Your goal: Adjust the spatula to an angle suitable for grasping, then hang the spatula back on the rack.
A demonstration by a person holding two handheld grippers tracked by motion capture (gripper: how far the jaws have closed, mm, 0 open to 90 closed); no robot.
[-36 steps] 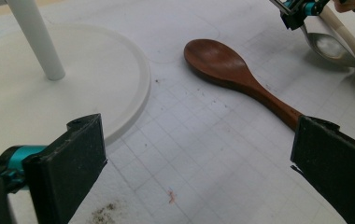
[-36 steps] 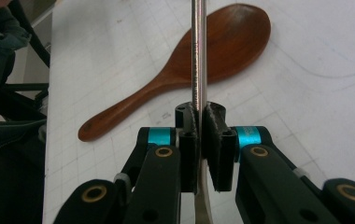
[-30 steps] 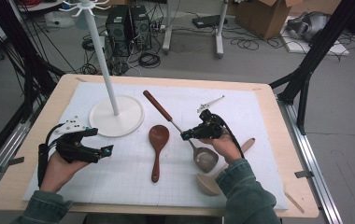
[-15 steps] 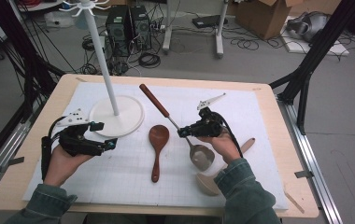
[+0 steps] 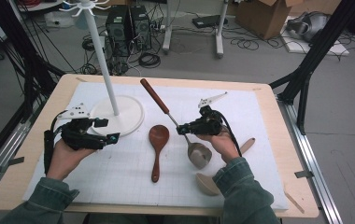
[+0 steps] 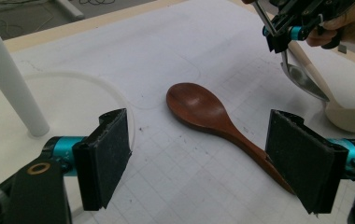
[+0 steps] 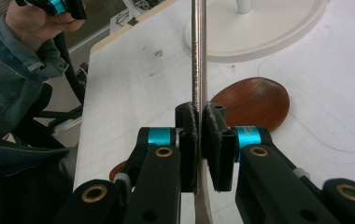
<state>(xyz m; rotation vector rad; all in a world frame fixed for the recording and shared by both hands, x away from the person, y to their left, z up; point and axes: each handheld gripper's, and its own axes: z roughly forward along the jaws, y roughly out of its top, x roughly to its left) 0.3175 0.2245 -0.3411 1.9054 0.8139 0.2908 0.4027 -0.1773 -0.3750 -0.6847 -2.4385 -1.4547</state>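
— How many spoons are you counting on the mat [image 5: 259,112]?

— I am counting two wooden spoons: one dark spoon [image 5: 157,144] and one pale spoon [image 5: 209,183] near the front edge.

— And the ladle?

— I am seeing one metal ladle [image 5: 185,131] with a brown handle.

— How many stands are standing there?

— One white stand [image 5: 116,109], with one round base and one pole.

— And the grippers?

— Two grippers are showing, the left gripper [image 5: 104,130] and the right gripper [image 5: 181,129], each with two jaws. Two hands are holding them, one each.

— Anything else you are counting?

— One table [image 5: 301,186] and one mat on it.
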